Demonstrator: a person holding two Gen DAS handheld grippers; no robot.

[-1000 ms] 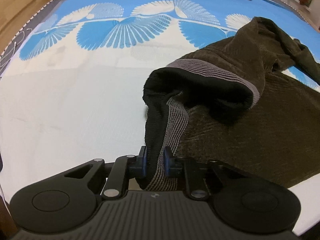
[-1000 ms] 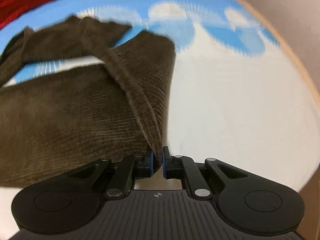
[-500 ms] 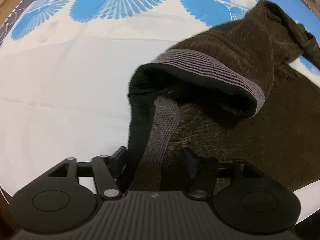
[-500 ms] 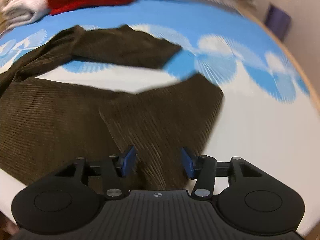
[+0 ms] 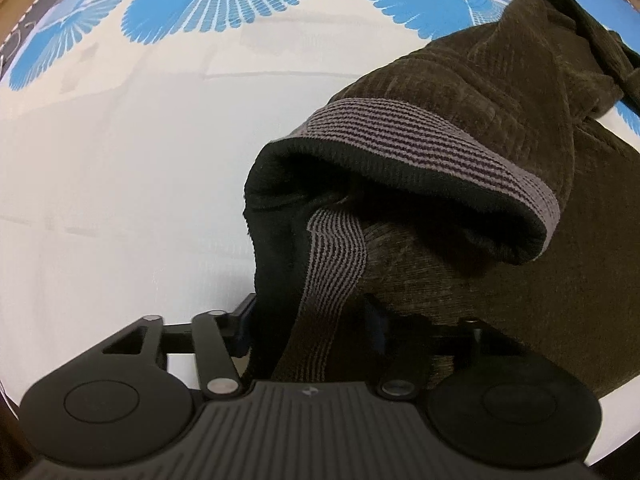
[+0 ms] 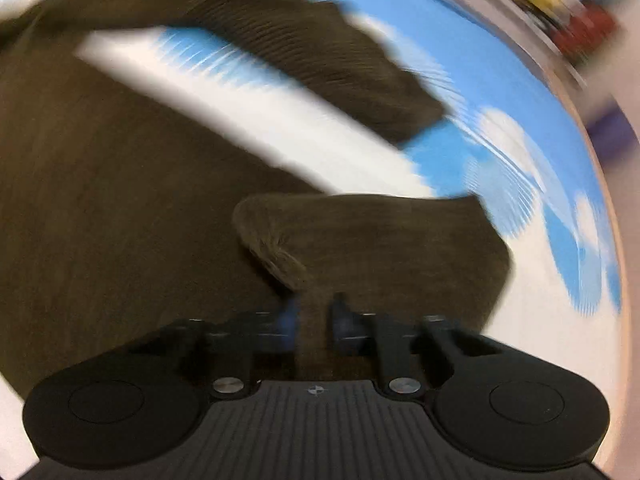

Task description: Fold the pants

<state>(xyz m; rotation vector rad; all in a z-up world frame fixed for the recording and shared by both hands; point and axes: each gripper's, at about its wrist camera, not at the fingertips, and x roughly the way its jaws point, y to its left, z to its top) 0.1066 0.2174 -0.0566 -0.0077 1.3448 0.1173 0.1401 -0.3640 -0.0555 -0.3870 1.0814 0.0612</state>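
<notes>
The brown pants (image 5: 500, 152) lie spread on the bed (image 5: 120, 200), 2 legs apart and the waistband (image 5: 424, 148) bunched, so I judge folding barely begun. Left tongs (image 5: 312, 324) stand apart around the waistband. Right tongs (image 6: 314, 320), blurred, look nearly closed on a leg fold.

Bed surface covered by a white sheet (image 5: 120, 200) printed with a band of blue fan-shaped motifs (image 5: 224, 12) along its far edge. A wooden frame (image 6: 608, 208) borders the bed's right edge, with a pale wall beyond it. Blurred yellow and red items (image 6: 560, 12) lie past the far right corner.
</notes>
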